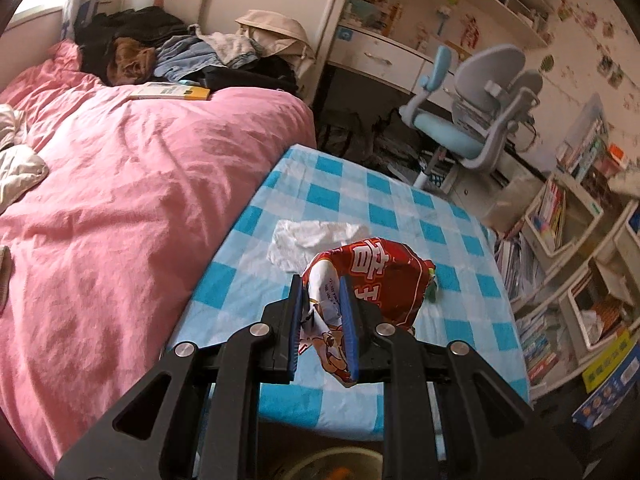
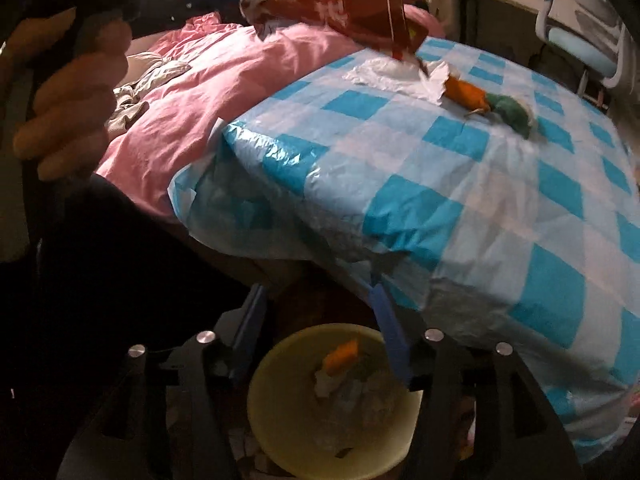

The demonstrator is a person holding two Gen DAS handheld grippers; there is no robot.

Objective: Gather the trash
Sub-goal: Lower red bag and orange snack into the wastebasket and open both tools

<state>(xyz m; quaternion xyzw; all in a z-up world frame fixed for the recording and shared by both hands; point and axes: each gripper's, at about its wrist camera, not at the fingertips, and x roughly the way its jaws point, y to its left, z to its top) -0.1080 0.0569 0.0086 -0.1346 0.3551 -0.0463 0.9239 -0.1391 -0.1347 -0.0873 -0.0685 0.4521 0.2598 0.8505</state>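
Note:
My left gripper [image 1: 320, 284] is shut on a crumpled red snack bag [image 1: 376, 276], held just above the blue-checked tablecloth [image 1: 400, 208]. A white crumpled paper [image 1: 308, 240] lies on the cloth beyond it. In the right wrist view the red bag [image 2: 352, 12] hangs at the top, over the white paper [image 2: 396, 76]. Beside the paper lie an orange wrapper [image 2: 466, 94] and a green scrap [image 2: 512, 110]. My right gripper [image 2: 318, 296] stands open and holds nothing, over a yellow bin [image 2: 264, 392] below the table edge. The bin has trash in it.
A bed with a pink cover [image 1: 140, 180] runs along the table's left side, with clothes piled at its far end. A blue-grey chair [image 1: 480, 100] and low book shelves [image 1: 560, 240] stand to the right. A hand [image 2: 72, 100] holds the left gripper's handle.

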